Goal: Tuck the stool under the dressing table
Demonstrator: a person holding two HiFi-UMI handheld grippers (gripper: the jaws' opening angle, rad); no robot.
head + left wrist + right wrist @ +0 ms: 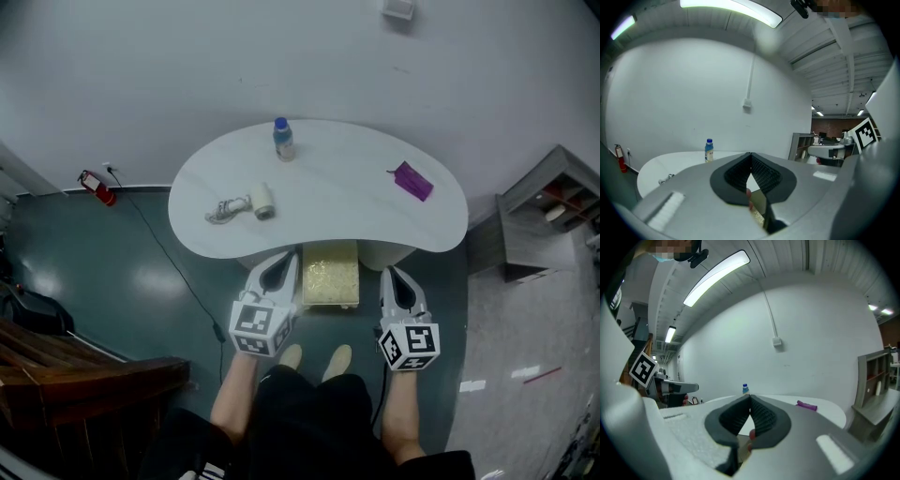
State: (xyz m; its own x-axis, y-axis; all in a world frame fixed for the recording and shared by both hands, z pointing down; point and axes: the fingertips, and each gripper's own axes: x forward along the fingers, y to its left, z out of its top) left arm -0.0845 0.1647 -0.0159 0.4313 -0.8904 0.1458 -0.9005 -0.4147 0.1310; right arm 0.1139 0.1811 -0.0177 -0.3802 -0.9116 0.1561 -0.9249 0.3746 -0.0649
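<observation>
Seems late in the tucking step: stool (330,279) at centre frame, far end beneath the near edge of the dressing table (328,202), near end poking out toward the feet. Flanking it, left gripper (284,264) and right gripper (394,277), both clenched on nothing, clear of the cushion. Next, probably: a short level push inward, or none at all. On the tabletop: bottle (283,140) at upper middle, purple packet (412,180) at right, white roll (263,201) with cord at left. Nothing visibly blocking the way in, though hard to judge beneath the top.
</observation>
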